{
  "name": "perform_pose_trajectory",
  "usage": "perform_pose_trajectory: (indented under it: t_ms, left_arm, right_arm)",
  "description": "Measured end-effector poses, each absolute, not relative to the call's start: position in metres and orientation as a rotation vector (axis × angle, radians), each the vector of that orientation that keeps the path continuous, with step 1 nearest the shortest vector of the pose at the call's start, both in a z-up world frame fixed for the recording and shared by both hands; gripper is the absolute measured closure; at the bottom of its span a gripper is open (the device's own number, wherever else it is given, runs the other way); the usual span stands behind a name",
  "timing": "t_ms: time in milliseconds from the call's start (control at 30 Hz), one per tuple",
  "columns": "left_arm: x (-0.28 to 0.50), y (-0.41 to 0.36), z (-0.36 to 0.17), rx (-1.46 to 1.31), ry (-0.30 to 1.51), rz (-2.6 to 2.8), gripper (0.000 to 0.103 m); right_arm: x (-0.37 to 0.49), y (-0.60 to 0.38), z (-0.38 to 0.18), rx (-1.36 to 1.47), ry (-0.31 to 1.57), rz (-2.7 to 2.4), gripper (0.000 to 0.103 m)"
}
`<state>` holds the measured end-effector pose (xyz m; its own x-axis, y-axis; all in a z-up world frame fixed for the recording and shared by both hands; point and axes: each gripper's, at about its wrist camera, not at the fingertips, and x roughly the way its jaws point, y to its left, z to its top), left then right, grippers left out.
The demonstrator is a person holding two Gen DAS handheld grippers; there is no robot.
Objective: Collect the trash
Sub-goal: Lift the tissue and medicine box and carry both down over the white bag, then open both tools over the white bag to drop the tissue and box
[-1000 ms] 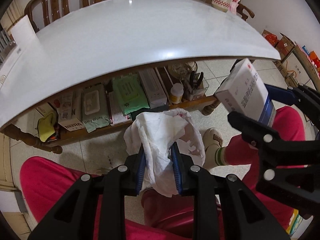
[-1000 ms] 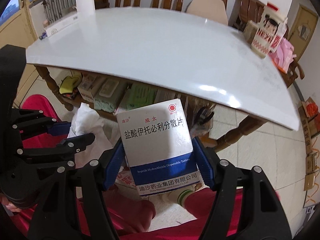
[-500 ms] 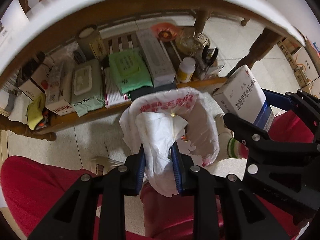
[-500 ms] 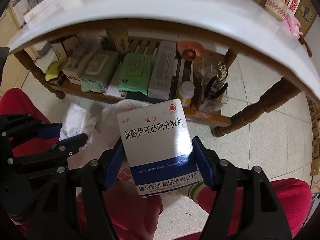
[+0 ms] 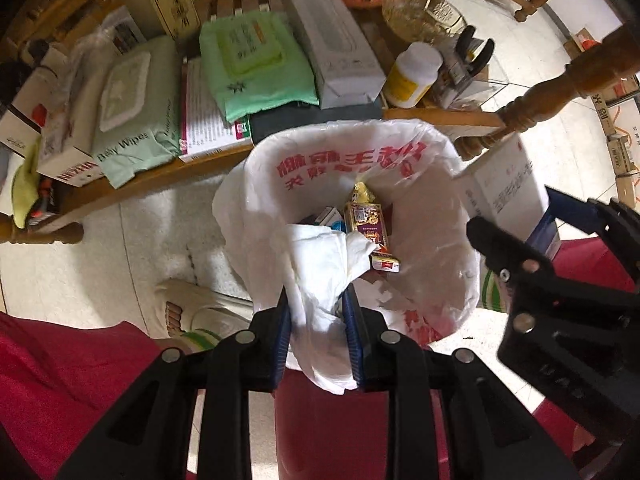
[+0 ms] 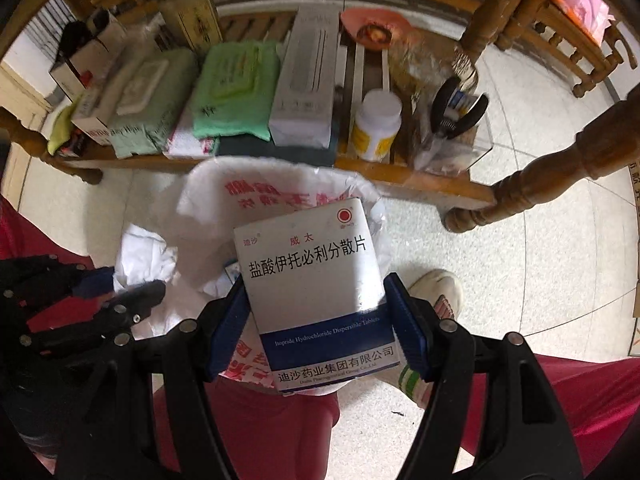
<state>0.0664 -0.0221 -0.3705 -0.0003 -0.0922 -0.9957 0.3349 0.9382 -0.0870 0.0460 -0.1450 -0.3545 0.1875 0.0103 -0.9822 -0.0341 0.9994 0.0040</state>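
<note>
A red bin lined with a white plastic bag printed in red stands on the floor below both grippers. My left gripper is shut on a crumpled white tissue that hangs over the bag's near rim. Small packets and a gold wrapper lie inside the bag. My right gripper is shut on a white and blue medicine box, held upright above the bag. In the left wrist view that box sits at the bag's right edge.
A low wooden shelf behind the bin carries baby wipes, a green pack, a long white box, a yellow-labelled bottle and pliers. A turned table leg stands right. Red trouser legs and a slippered foot flank the bin.
Both grippers have dropped from table height to just above the bin, still holding the tissue and the box. The tabletop has left view and the open bag now fills the middle.
</note>
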Motion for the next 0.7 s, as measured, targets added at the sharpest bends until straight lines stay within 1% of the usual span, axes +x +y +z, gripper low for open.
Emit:
perform_pose_trajectory:
  t_ms: [367, 700]
  left_arm:
    - [0.083, -0.025, -0.405, 0.188, 1.618, -0.302, 0.078]
    - [0.090, -0.021, -0.417, 0.175, 1.650, -0.270, 0.078]
  right_arm:
    - [0.060, -0.145, -0.396, 0.006, 1.481, 0.058, 0.037]
    - [0.067, -0.141, -0.410, 0.013, 1.517, 0.075, 0.037]
